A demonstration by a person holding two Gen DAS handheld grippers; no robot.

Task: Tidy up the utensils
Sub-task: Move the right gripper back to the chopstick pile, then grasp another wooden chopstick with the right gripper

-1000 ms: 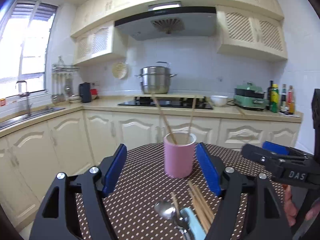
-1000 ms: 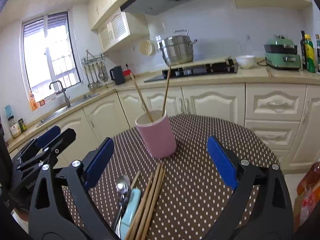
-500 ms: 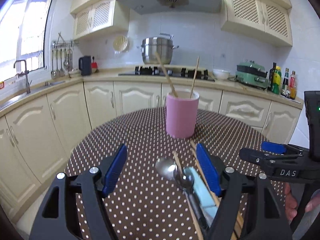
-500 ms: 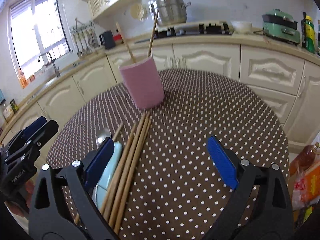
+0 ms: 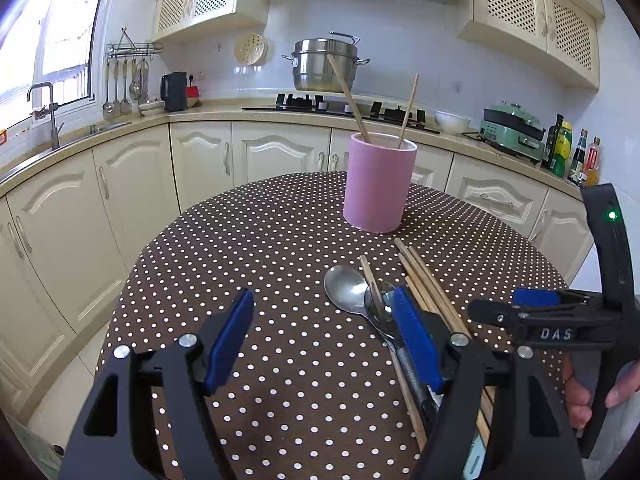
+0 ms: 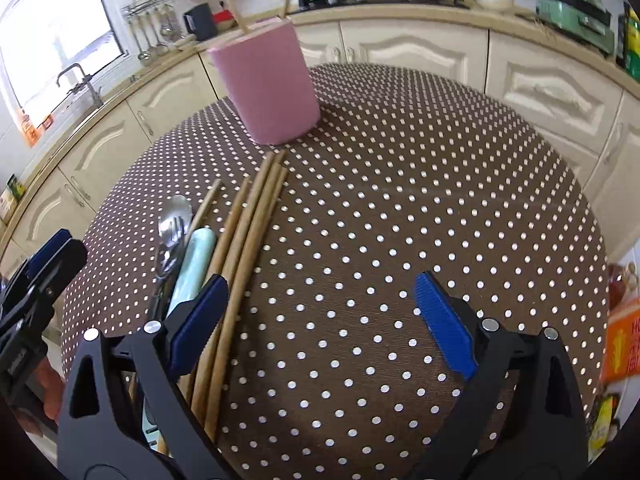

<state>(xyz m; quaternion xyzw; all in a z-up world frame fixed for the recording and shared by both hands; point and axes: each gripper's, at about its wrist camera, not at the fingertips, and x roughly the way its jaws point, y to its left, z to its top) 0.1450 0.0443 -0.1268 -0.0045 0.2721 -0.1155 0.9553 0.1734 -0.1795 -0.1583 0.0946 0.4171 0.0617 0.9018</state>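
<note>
Both grippers gaping, nothing between the pads. The chopsticks (image 6: 244, 248) lie just past the right gripper (image 6: 322, 320) near its left pad, and the spoon (image 5: 347, 289) sits by the left gripper (image 5: 322, 340) at its right pad – handles hidden under the fingers. Farther out on the polka-dot tablecloth (image 6: 400, 200): a pink holder (image 5: 378, 184) with two chopsticks, then kitchen cabinets (image 5: 280, 156).

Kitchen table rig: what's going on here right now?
A person holds a gripper in each hand over a dotted table, sorting utensils. Both the left gripper and right gripper are open and empty. A pink cup already holds two chopsticks. More chopsticks, a spoon and other cutlery lie loose in a pile in front of the cup, untouched.
</note>
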